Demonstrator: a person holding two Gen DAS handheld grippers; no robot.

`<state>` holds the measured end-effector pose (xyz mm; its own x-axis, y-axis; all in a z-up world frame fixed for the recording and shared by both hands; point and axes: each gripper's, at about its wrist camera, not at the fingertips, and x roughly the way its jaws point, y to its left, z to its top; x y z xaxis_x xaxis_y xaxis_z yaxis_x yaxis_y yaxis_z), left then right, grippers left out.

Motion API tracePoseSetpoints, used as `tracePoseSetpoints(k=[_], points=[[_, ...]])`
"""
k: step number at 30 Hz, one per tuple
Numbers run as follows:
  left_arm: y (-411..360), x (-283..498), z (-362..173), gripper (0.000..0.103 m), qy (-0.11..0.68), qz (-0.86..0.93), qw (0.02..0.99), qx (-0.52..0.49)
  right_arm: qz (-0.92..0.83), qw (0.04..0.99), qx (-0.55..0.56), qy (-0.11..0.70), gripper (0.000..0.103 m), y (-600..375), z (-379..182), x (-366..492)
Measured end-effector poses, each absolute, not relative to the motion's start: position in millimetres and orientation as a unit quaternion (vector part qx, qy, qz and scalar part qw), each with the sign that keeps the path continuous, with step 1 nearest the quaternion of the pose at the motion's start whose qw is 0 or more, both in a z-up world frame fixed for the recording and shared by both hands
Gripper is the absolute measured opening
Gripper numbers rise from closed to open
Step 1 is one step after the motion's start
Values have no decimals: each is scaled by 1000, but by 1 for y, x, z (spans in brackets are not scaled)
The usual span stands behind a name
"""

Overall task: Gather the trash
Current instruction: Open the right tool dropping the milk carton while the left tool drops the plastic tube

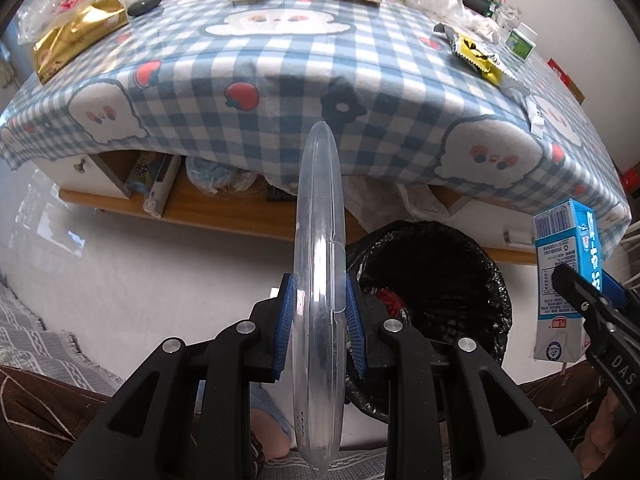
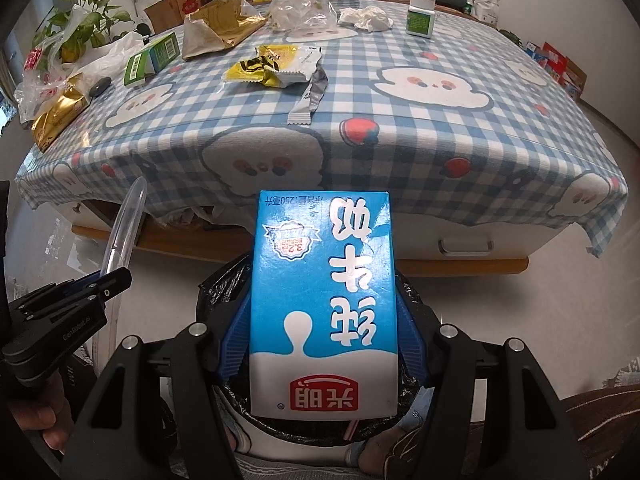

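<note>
My left gripper is shut on a clear plastic lid, held on edge just left of a bin lined with a black bag. The lid and the left gripper also show at the left of the right wrist view. My right gripper is shut on a blue and white milk carton, held directly over the bin. The carton and the right gripper show at the right edge of the left wrist view, beside the bin.
A low table with a blue checked cloth stands beyond the bin. On it lie a yellow wrapper, a silver wrapper, a green box, gold bags, a clear plastic bag, a tissue and a white bottle.
</note>
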<state>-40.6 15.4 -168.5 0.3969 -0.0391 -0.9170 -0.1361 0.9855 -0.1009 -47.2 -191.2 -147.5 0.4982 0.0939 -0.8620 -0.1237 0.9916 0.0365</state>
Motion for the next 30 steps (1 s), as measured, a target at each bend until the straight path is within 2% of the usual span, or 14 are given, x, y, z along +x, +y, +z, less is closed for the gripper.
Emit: tracePoseSetpoints(k=[11,24,30], points=[[16,-31,-198,25,565,33,822,-69,68,840,-26,538,60,-177,-201,-25],[6,-18,-223,25,583,28,810,-64,79,833,-38,547,61,-155,-222,-9],[2,-17,-225,25,587,29,806,-67,77,840,-42,536,82,-158,-215,-12]])
